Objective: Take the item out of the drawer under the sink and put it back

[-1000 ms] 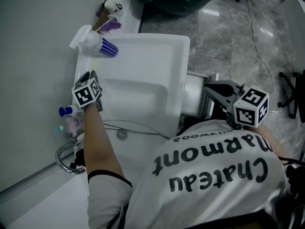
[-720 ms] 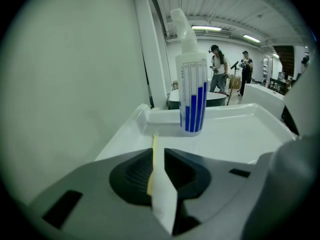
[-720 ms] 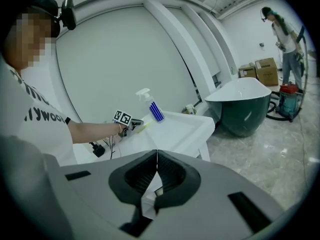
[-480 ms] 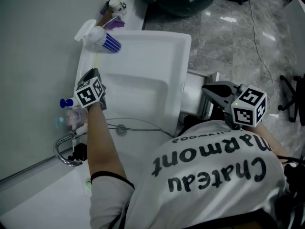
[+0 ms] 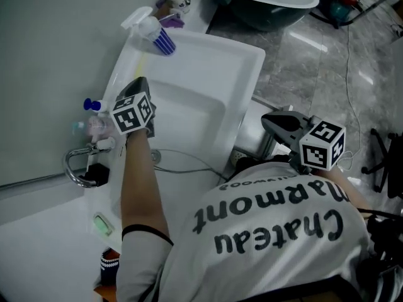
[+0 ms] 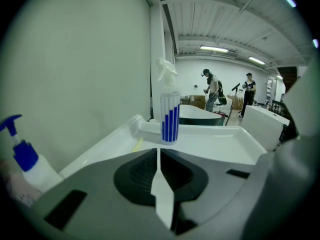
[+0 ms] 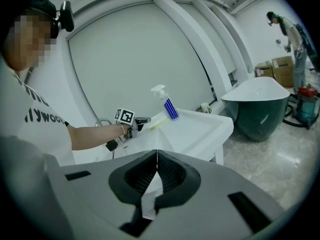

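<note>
Bystanders [image 6: 212, 89] show beyond left hand-held gripper [image 6: 158, 153], not overhead.

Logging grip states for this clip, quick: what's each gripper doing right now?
Left gripper: jaws have just been closing, now together, nothing between them.
Right gripper: shut, empty.

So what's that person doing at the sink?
A person holds a gripper in each hand at a white sink. The left gripper hangs over the sink's rim by the wall and points towards a striped spray bottle. Its jaws have just been closing, with nothing between them. The right gripper is shut and empty too, out by the sink's front. Nothing is being carried.
</note>
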